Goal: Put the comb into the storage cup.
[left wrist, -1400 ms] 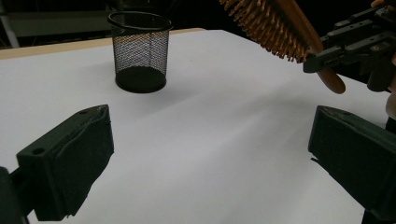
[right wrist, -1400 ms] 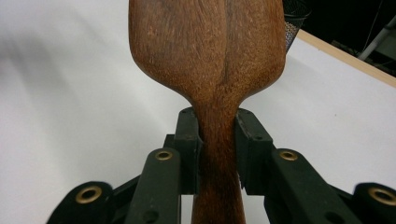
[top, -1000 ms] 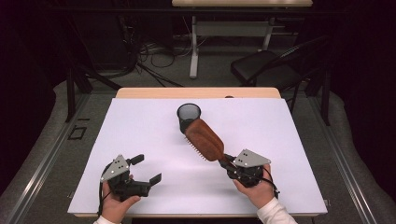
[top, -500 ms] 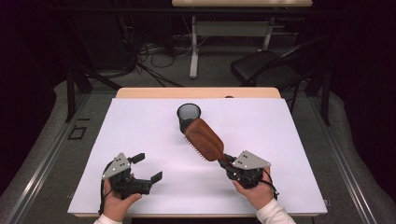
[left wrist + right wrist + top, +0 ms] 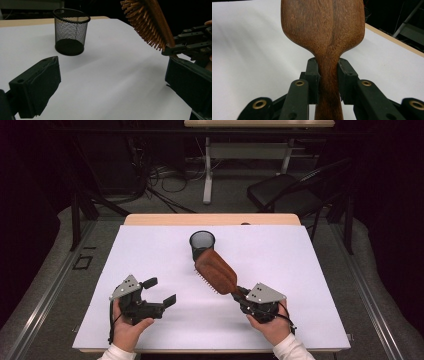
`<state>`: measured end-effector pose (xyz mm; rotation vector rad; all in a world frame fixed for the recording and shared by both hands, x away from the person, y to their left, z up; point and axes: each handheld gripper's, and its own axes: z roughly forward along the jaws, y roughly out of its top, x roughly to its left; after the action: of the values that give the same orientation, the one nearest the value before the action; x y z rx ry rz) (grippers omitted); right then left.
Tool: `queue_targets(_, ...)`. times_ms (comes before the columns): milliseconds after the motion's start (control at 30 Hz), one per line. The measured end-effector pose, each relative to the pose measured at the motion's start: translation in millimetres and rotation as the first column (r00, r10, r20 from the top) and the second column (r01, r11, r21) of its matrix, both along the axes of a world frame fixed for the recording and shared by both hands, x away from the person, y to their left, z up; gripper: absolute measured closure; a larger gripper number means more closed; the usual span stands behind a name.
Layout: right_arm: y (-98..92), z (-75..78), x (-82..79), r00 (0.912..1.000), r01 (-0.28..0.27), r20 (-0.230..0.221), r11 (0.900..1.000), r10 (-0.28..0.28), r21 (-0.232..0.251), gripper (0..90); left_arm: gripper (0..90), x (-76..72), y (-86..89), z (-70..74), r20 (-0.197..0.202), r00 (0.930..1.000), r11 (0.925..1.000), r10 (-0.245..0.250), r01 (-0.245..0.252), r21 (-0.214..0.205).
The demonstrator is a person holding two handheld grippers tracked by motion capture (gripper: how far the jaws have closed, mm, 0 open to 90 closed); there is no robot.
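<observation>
A wooden hairbrush [image 5: 216, 271] hangs tilted above the white table [image 5: 310, 270], bristles facing down and left. My right gripper [image 5: 239, 292] is shut on its handle; in the right gripper view the pads [image 5: 313, 75] press both sides of the hairbrush's [image 5: 323, 27] neck. A black mesh cup [image 5: 202, 244] stands upright just behind the brush head. Near the front left, my left gripper [image 5: 160, 291] is open with nothing between its fingers. In the left gripper view the cup [image 5: 71, 31] stands ahead on the left, and the brush's bristles [image 5: 147, 22] sit at the upper right.
A bare wooden strip [image 5: 210, 219] runs along the table's far edge. Beyond it on the floor are a dark chair [image 5: 285, 192], a desk frame [image 5: 207, 175] and cables. White table surface lies free left of the cup and between the two grippers.
The left gripper has edged a little forward over the table. The right gripper and the brush have kept still.
</observation>
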<state>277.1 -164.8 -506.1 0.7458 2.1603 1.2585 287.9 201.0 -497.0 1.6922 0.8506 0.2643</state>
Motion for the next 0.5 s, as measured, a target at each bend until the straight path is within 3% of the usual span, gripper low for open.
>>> queue_targets(233,0.5,0.3,-0.8,1.0,0.001,0.004,1.0,-0.001,0.003,72.6,0.4,4.2,-11.7,11.2,0.002,0.9998,0.9997,-0.022,0.022,0.003)
queue_targets(500,0.5,0.5,-2.1,0.9999,0.002,0.011,1.0,-0.002,0.001,72.7,0.4,11.3,-24.2,15.7,-0.024,0.9986,0.9989,-0.047,0.047,-0.008)
